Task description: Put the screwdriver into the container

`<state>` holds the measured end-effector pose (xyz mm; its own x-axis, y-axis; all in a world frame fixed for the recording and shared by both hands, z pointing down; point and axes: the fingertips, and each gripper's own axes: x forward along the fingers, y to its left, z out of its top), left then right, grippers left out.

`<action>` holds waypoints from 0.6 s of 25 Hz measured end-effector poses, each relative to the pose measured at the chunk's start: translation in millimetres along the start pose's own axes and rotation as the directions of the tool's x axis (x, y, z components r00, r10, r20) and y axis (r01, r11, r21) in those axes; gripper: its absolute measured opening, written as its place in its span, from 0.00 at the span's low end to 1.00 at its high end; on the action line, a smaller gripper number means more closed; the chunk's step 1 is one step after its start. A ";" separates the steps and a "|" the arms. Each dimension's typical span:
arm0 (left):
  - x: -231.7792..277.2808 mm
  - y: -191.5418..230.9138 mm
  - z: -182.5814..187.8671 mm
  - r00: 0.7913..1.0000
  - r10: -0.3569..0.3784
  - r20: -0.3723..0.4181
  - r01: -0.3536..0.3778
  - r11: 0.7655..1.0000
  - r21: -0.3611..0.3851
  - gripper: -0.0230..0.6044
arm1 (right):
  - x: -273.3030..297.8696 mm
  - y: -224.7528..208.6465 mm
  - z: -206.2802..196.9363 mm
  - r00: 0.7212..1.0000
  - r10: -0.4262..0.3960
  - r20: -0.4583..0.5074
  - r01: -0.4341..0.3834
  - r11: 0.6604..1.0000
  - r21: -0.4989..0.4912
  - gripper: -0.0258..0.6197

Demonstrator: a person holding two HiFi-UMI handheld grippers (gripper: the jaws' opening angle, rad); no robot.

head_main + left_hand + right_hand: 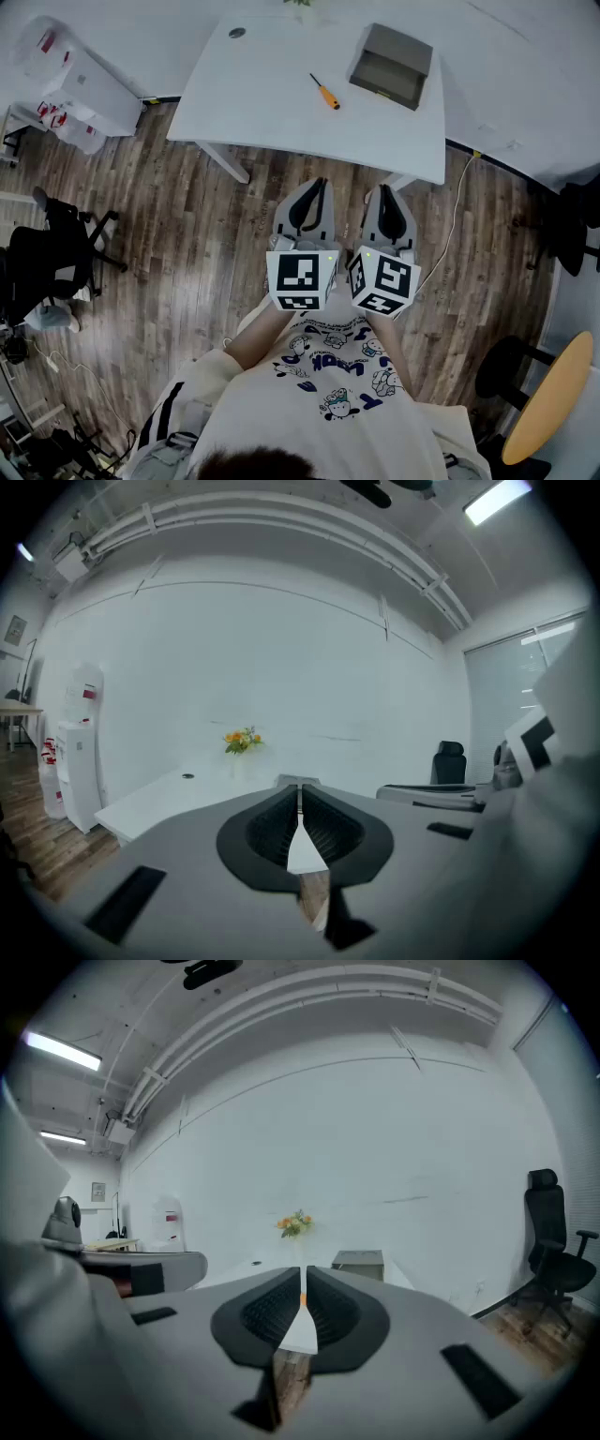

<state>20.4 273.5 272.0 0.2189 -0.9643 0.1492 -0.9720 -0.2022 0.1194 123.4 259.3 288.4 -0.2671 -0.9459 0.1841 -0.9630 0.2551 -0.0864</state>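
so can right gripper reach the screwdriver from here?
Probably not yet: right gripper hangs short of the table, jaws shut. The screwdriver lies apart from the container, so the path looks free after a step forward.

No legible text, shirt (319,405) lettering too small to read

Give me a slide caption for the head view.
Left gripper and right gripper, both shut, held short of the table; screwdriver lies beside container.

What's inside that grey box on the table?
Nothing shows in the box: its visible interior is bare and dark. The screwdriver lies outside, on the table. Its walls hide the deeper corners.
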 end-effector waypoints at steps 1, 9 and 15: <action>1.4 -0.1 0.1 1.000 0.001 0.000 -0.001 1.000 0.001 0.08 | 1.2 -0.9 -0.1 1.000 0.000 -0.001 0.000 1.000 -0.001 0.10; 7.3 2.0 -1.1 1.000 0.001 -0.003 -0.001 1.000 0.002 0.08 | 7.7 -0.4 -0.5 1.000 0.001 -0.006 -0.001 1.000 0.002 0.10; 12.1 7.3 -4.1 1.000 0.001 -0.019 -0.001 1.000 0.001 0.08 | 14.8 1.9 -2.5 1.000 0.003 -0.016 -0.003 1.000 0.005 0.10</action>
<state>16.3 261.1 278.8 0.2199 -0.9610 0.1678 -0.9722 -0.2018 0.1186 117.6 246.3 293.4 -0.2704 -0.9418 0.1998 -0.9621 0.2567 -0.0922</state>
